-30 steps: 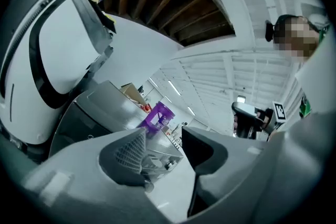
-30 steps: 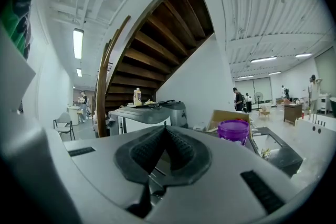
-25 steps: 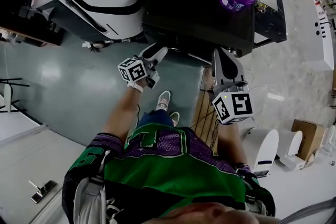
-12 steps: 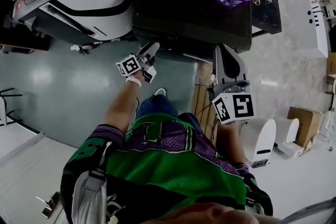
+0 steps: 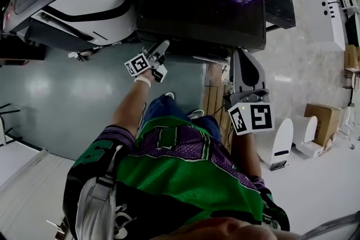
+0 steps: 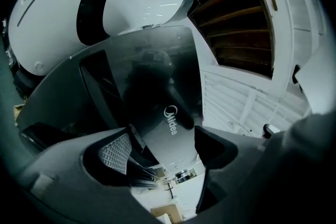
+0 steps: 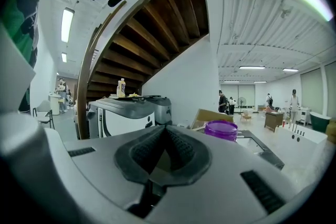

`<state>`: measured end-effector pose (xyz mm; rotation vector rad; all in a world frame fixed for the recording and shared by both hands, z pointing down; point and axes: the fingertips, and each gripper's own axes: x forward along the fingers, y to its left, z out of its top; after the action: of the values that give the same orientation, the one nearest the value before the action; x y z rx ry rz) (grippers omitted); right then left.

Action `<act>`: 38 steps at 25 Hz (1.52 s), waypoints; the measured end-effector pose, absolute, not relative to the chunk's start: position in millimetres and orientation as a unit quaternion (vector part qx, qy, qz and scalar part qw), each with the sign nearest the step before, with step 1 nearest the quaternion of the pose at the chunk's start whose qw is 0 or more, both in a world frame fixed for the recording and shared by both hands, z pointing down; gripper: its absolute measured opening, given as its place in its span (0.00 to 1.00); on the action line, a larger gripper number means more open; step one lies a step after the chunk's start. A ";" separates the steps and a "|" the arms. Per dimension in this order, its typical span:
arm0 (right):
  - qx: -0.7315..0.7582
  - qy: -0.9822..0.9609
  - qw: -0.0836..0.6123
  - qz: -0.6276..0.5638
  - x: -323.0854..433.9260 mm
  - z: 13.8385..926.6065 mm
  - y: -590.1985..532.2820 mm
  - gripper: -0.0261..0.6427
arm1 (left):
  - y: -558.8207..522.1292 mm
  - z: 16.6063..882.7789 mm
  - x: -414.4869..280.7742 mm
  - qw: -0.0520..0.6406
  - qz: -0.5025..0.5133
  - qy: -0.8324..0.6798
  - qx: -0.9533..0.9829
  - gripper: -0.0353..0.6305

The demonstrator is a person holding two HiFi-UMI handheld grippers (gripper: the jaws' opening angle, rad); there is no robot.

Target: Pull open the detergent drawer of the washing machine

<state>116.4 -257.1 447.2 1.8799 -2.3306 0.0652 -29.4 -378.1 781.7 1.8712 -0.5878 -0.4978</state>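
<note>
While the empty left gripper [image 5: 162, 48], just opened wide, hovers by the Midea washing machine [image 5: 197, 8], it should grab the drawer next.

The dark, glossy washing machine [image 5: 197, 3] stands upright, a Midea logo [image 6: 171, 119] on its front.

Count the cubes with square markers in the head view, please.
2. One cube sits on the left gripper, by the dark washing machine; the other cube sits on the right gripper. None seems hidden.
</note>
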 end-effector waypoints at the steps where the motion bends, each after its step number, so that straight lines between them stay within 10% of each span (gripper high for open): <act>1: 0.628 -0.775 0.074 0.023 117.7 446.5 -256.5 0.04 | -379.8 780.3 -27.7 0.532 -0.211 -0.243 0.783 0.60; 38: 0.610 -0.790 0.065 0.013 160.8 427.9 -230.3 0.04 | -359.5 770.7 -34.1 0.575 -0.259 -0.300 0.715 0.71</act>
<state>160.8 -230.3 427.9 1.8403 -2.3824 0.0391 -34.1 -359.5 770.7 1.6754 -0.7020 -0.6069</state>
